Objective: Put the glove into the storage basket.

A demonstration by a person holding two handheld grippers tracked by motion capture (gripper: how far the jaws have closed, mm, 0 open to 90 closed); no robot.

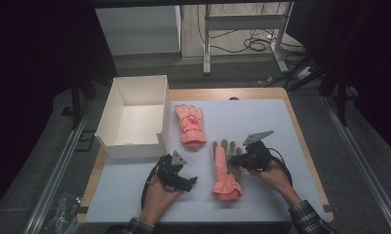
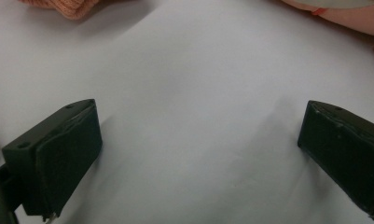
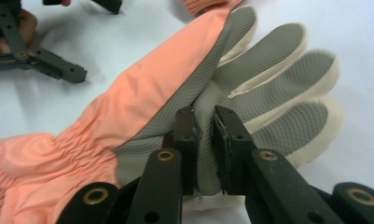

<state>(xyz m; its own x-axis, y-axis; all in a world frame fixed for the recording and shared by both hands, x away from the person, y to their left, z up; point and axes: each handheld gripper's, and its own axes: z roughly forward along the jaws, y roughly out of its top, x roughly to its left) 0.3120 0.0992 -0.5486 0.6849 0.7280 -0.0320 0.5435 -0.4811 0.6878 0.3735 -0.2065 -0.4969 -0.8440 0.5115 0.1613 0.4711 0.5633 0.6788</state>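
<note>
Grey glove palm [image 3: 268, 88] edge pinched by right tongs [image 3: 204, 122]; white mat [image 2: 184, 93] bare around.

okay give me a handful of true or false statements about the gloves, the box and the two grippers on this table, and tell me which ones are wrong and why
1. The right gripper pinches a fold of the near glove between its jaws. True.
2. The left gripper is clamped on a glove. False: its jaws stand wide apart over the bare white mat, with nothing between them.
3. The white box has a glove inside it. False: no glove is in it; the far glove lies on the mat beside the box.
4. The near glove lies with its grey textured palm side up. True.
5. The two gloves are stacked on each other. False: they lie apart on the mat.
</note>
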